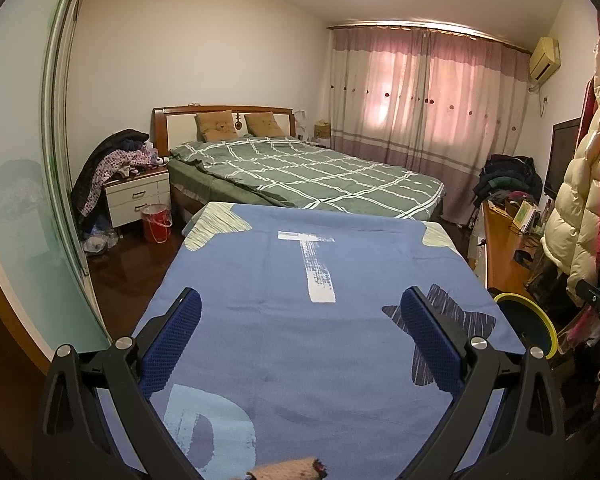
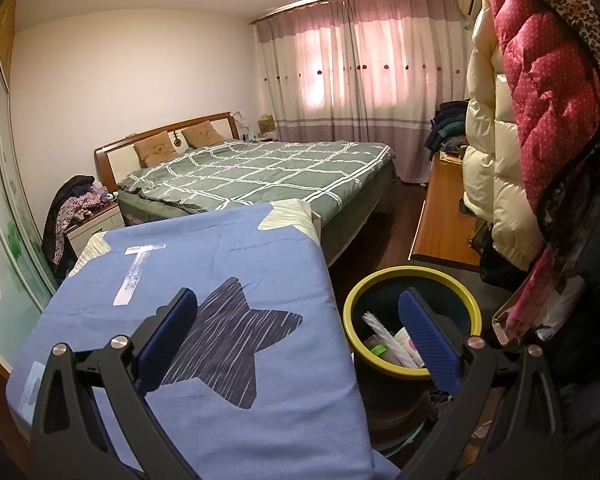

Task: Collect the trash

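Note:
A dark bin with a yellow rim (image 2: 410, 276) stands to the right of a table covered in a blue cloth (image 2: 204, 264). It holds several pieces of trash (image 2: 384, 340): white wrappers and a green scrap. My right gripper (image 2: 298, 318) is open and empty, its right finger over the bin's mouth, its left finger over the cloth. My left gripper (image 1: 300, 312) is open and empty above the blue cloth (image 1: 300, 320). The bin's rim (image 1: 540, 316) shows at the right in the left wrist view. A small brownish object (image 1: 288, 470) lies at the cloth's near edge.
A bed with a green checked cover (image 1: 300, 172) stands beyond the table. A nightstand piled with clothes (image 1: 136, 196) and a red bin (image 1: 156, 222) are at the left. A wooden desk (image 2: 444, 216) and hanging coats (image 2: 540, 120) are at the right.

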`<state>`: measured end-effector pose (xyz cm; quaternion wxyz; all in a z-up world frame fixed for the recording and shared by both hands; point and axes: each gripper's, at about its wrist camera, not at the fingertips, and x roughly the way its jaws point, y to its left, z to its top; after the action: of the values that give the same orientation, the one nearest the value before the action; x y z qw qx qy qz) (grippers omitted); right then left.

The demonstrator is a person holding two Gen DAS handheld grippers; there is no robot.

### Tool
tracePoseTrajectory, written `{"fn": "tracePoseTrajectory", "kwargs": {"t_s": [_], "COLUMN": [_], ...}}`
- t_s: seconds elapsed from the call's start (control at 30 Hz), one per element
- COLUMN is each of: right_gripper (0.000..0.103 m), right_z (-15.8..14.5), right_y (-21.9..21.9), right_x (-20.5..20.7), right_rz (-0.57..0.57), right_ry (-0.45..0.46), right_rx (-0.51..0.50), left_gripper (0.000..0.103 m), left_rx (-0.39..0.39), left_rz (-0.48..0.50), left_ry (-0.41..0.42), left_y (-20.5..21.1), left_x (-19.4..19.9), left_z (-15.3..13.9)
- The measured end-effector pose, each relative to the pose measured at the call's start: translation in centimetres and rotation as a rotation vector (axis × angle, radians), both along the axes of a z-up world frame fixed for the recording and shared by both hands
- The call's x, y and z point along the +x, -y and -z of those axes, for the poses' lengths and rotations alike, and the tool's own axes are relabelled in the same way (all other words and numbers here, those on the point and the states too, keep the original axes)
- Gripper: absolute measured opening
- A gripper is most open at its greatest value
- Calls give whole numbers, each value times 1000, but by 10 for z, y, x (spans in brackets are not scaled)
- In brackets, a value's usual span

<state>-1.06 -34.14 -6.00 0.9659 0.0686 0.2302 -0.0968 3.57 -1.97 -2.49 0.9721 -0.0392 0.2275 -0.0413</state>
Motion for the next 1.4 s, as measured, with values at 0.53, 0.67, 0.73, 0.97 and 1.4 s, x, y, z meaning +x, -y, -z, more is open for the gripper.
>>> {"fn": "tracePoseTrajectory", "kwargs": {"t_s": [0.53,0.67,0.73,0.97,1.4], "right_gripper": [96,96,96,96,96], "right_z": [1,1,1,2,6], "right_y": [-7,-7,-7,-8,-9], "right_x": [2,2,2,3,9], "right_rz": [1,1,2,0,0], "right_ry": [-8,-10,-10,-13,-23], "right_rx": [2,3,4,5,6], "left_gripper": [98,98,98,98,98], "left_rx": [2,1,2,10,23], "left_rz": [-3,-2,-2,-3,-5], "left_ry": [1,2,3,0,-24], "left_y": [-1,-1,-2,-5,-4], "left_x": [0,1,1,5,20], "left_z": [0,-1,-1,-2,4]}}
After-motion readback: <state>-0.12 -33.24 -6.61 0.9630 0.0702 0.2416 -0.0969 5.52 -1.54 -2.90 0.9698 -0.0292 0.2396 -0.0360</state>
